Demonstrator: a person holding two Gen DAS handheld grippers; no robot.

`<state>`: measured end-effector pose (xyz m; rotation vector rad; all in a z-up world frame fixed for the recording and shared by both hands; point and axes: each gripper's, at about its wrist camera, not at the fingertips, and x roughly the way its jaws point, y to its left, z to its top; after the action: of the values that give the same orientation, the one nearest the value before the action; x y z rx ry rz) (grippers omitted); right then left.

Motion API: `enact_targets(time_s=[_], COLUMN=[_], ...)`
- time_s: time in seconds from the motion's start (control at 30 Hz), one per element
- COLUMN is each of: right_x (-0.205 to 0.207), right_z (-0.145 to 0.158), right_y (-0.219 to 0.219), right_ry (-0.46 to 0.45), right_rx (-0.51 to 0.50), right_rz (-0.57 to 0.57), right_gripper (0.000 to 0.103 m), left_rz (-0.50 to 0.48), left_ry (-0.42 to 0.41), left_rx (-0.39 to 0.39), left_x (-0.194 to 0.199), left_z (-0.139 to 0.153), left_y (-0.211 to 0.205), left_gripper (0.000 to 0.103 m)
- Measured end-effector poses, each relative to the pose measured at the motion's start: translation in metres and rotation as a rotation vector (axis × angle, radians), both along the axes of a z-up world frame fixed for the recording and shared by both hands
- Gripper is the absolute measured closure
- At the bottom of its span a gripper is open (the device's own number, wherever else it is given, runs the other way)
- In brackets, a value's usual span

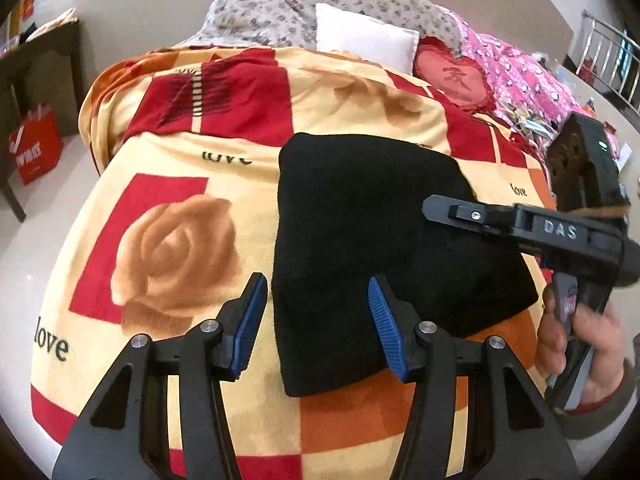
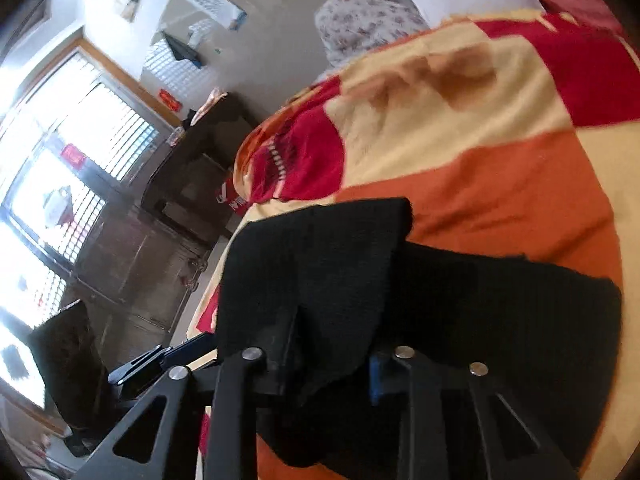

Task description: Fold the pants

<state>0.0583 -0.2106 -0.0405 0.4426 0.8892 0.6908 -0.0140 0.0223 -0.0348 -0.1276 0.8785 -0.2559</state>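
Black fabric, the pants (image 1: 384, 232), lies as a compact, already partly folded stack on the blanket (image 1: 168, 184) covering the bed, toward its near right corner. Left gripper (image 1: 316, 320) hangs above the near left edge of the stack with its blue pads (image 1: 250, 324) spread wide and nothing between them; this placement appears intended to take the near edge once the other side is secured. Right gripper (image 2: 332, 364) sits at the right edge of the stack: in its own view a raised flap of the pants runs up between the jaws, which are drawn in close and appear to pinch that layer, though the dark cloth hides the pad contact. Judgement: a fold of the upper layer is being prepared; grip security on the right side should be confirmed first
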Motion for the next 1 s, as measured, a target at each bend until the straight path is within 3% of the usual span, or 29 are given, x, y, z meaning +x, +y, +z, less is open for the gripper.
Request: enact_targets(time_s=[0.1, 0.17, 0.3, 0.47, 0.57, 0.6, 0.73, 0.87, 1.0], right_x=[-0.013, -0.026, -0.040, -0.031, -0.016, -0.017, -0.028, -0.031, -0.011], right_z=[0.019, 0.038, 0.050, 0.023, 0.002, 0.004, 0.035, 0.056, 0.041], right_y=[-0.007, -0.016, -0.049, -0.075, -0.085, -0.088, -0.102, -0.089, -0.056], right_ry=[-0.066, -0.132, -0.174, -0.092, 0.002, 0.000, -0.081, -0.130, -0.097], right_rx=[-0.008, -0.055, -0.128, -0.222, -0.226, -0.240, -0.294, -0.245, -0.322], right_rz=[0.009, 0.003, -0.064, -0.168, -0.205, -0.227, -0.308, -0.218, -0.149], right_gripper=[0.092, 0.092, 0.093, 0.092, 0.085, 0.078, 0.075, 0.075, 0.074], left_rz=[0.003, -0.002, -0.039, -0.087, -0.093, -0.091, -0.075, -0.042, -0.026], left_ry=[-0.018, -0.036, -0.049, -0.013, 0.030, 0.025, -0.001, -0.012, 0.015], left_rx=[-0.009, -0.010, -0.023, 0.020, 0.062, 0.078, 0.092, 0.129, 0.144], left_x=[0.000, 0.000, 0.004, 0.012, 0.019, 0.021, 0.024, 0.040, 0.057], left_z=[0.009, 0.016, 0.025, 0.011, -0.001, 0.001, 0.013, 0.018, 0.011], left_y=[0.001, -0.002, -0.020, -0.051, -0.066, -0.068, -0.066, -0.070, -0.078], left_gripper=[0.051, 0.051, 0.050, 0.050, 0.050, 0.050, 0.050, 0.050, 0.048])
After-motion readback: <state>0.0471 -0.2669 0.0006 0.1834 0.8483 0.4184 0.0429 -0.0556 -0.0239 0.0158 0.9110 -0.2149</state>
